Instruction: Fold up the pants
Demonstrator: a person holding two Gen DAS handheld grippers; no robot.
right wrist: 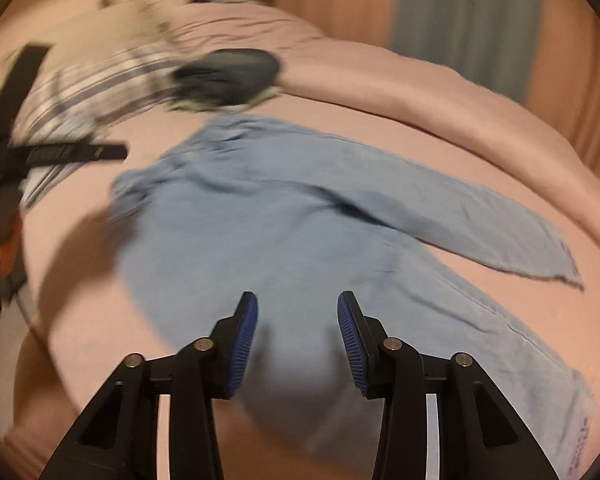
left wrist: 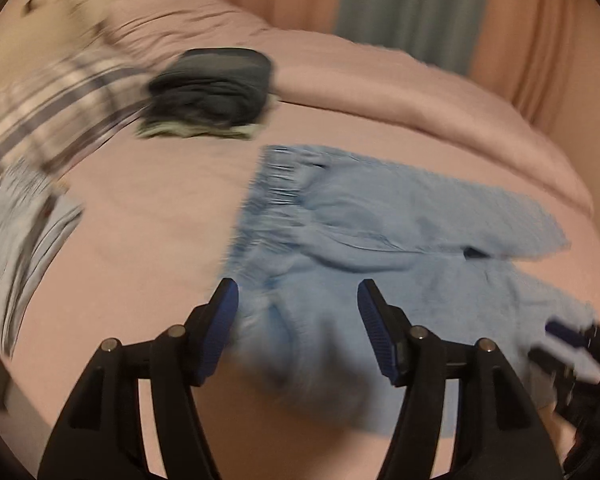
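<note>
Light blue pants [left wrist: 364, 240] lie spread on the pink bed [left wrist: 148, 208], elastic waistband to the left, both legs running to the right. My left gripper [left wrist: 298, 294] is open and empty, just above the near waist corner. In the right wrist view the pants [right wrist: 284, 200] fill the middle, with the near leg running to the lower right. My right gripper [right wrist: 297, 306] is open and empty above the near leg. The right gripper also shows at the right edge of the left wrist view [left wrist: 568, 344]. The left gripper's body shows at the left of the right wrist view [right wrist: 4, 168].
A stack of folded dark clothes [left wrist: 212, 88] sits beyond the waistband, also seen in the right wrist view [right wrist: 232, 76]. Striped and plaid garments [left wrist: 48, 120] lie at the left. A rolled pink duvet [left wrist: 400, 92] runs along the far side. Curtains [left wrist: 412, 4] hang behind the bed.
</note>
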